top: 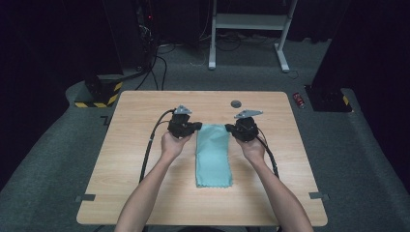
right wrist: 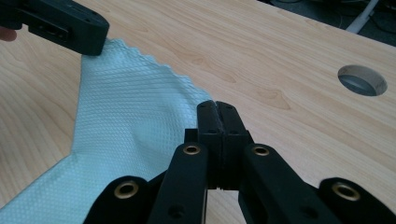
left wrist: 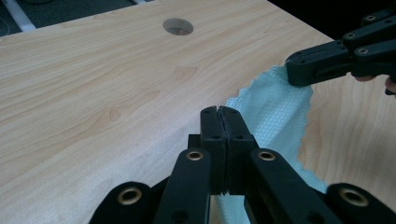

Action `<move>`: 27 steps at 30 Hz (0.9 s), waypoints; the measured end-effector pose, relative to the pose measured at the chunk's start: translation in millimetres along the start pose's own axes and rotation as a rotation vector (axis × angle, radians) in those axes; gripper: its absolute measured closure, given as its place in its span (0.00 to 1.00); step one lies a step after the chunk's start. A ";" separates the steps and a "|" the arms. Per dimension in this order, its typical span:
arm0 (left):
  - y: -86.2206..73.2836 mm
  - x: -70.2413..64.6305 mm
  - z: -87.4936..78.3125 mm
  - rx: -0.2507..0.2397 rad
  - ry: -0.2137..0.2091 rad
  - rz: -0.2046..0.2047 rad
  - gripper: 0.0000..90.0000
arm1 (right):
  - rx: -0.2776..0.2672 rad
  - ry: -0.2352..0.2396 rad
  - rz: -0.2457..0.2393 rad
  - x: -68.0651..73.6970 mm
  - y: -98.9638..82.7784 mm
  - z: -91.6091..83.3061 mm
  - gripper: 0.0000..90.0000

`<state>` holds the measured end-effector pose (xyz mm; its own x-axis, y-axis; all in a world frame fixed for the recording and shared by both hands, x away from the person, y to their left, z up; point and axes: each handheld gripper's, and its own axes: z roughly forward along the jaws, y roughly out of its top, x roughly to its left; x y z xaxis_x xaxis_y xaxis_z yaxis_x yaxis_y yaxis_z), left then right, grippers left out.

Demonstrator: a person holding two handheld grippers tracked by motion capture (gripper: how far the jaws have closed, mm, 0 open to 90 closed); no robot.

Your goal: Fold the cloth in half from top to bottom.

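Pale teal waffle-weave cloth (top: pixel 213 154), scalloped edges, far corners pinched in clenched left gripper (top: pixel 198 127) and right gripper (top: pixel 227 128).

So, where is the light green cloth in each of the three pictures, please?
High view: the cloth lies at the table's centre, running toward the person, its far corners at the two tongs.
Left gripper view: right of centre, behind the shut jaws.
Right gripper view: left half, beside the shut jaws.
Shared landmark: the round hole in the table.
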<state>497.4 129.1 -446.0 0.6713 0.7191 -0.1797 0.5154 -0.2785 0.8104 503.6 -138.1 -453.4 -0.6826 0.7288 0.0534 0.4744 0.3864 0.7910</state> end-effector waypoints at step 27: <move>-26.0 -36.4 -27.5 -0.005 -0.067 0.115 0.99 | -0.033 0.065 -0.096 24.4 -30.8 -31.9 1.00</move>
<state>444.9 127.8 -445.3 0.7599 0.6384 -0.1225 0.4305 -0.3531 0.8307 454.5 -150.3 -457.0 -0.7595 0.6504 0.0152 0.3871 0.4330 0.8140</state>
